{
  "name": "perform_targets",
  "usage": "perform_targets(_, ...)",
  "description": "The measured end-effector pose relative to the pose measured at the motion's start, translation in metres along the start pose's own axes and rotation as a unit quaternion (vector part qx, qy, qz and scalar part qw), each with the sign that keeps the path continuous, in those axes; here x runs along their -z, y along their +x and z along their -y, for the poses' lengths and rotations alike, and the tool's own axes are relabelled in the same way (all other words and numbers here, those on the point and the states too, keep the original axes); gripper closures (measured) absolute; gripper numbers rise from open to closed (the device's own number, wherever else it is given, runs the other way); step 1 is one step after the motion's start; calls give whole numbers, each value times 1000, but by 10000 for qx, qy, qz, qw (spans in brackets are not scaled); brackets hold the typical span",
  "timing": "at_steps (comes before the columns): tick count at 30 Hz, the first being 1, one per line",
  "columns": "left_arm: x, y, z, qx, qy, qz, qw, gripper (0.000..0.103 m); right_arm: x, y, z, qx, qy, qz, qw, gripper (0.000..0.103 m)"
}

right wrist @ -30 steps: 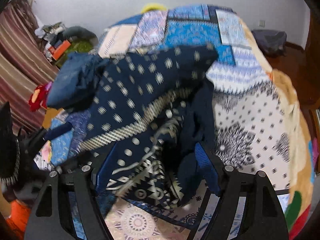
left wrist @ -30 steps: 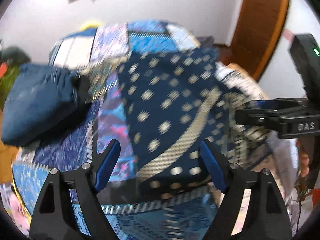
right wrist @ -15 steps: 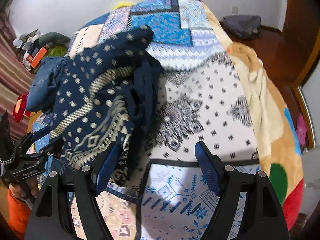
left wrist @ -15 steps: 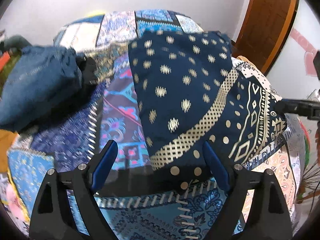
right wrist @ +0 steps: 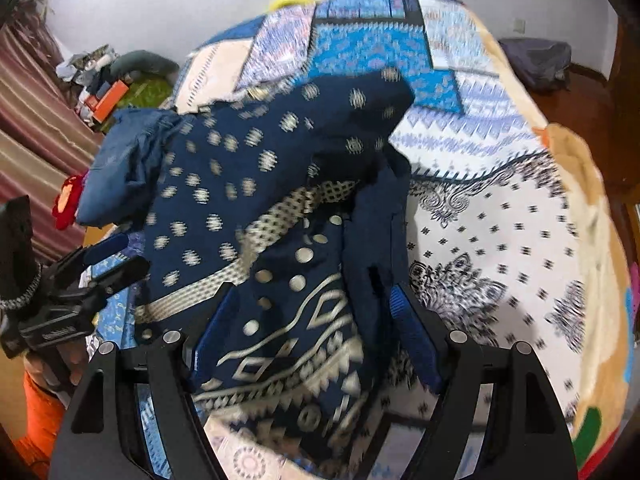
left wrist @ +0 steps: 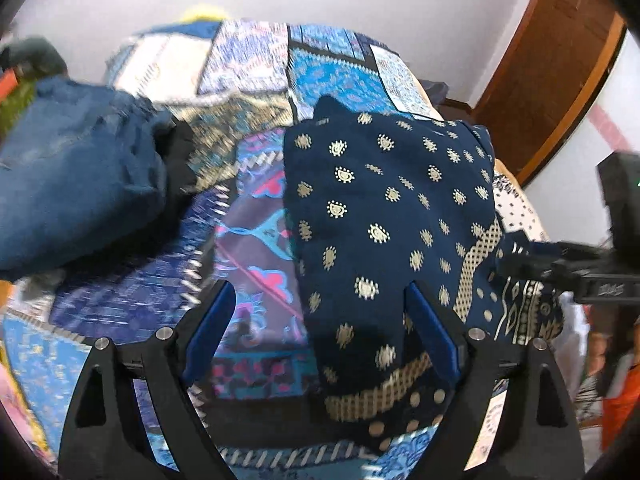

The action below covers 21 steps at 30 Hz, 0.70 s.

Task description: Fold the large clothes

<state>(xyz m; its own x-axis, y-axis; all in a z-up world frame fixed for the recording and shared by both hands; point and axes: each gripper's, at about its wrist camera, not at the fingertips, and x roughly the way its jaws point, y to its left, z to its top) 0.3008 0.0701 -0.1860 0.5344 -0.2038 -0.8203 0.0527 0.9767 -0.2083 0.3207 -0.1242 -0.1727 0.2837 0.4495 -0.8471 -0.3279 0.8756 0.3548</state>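
Note:
A large navy garment (left wrist: 384, 216) with gold dots and a patterned gold band lies crumpled on the patchwork bedspread (left wrist: 256, 248). It also shows in the right wrist view (right wrist: 248, 200). My left gripper (left wrist: 316, 312) is open, its jaws wide apart over the garment's near left edge, nothing held. My right gripper (right wrist: 312, 312) is open, its jaws spread around the garment's patterned hem, which bunches between them. The right gripper shows at the right edge of the left wrist view (left wrist: 576, 272), and the left one at the left edge of the right wrist view (right wrist: 72, 280).
A blue denim garment (left wrist: 76, 184) lies piled at the left of the bed, also in the right wrist view (right wrist: 124, 168). A wooden door (left wrist: 556, 64) stands at the right. Clutter (right wrist: 108, 88) and a striped curtain (right wrist: 28, 128) are to the left. A dark bag (right wrist: 536, 60) lies on the floor.
Both grippers have swung back toward the garment. The right view turned left, so the hem now sits between its jaws. The left gripper came in over the garment's near edge.

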Motion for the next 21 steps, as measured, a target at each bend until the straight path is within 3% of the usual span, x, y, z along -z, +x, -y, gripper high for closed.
perform_targets(2,-5,12,-7,400,-214,-184,9988,16,-3,10,10,14,111,-122,9999,29)
perform_targets(8,-23,48,-21,1337,-724,-648,9863,16,-6,27,40,-631,499,-489,9956,27)
perform_targets(9,-25,53,-20,1406,-722,-695,9850,15,-6,28,43,-614,528,-520,9954,17)
perform_targets(10,-27,57,-19,1439,-706,-719,9844,15,-7,30,47,-576,581,-567,9950,15)
perform_targets(14,-34,72,-15,1557,-666,-840,9820,13,-13,42,52,-869,644,-774,9911,15)
perform_targets(21,-34,92,-19,1867,-963,-989,9727,11,-20,55,43,-961,563,-913,9896,12)
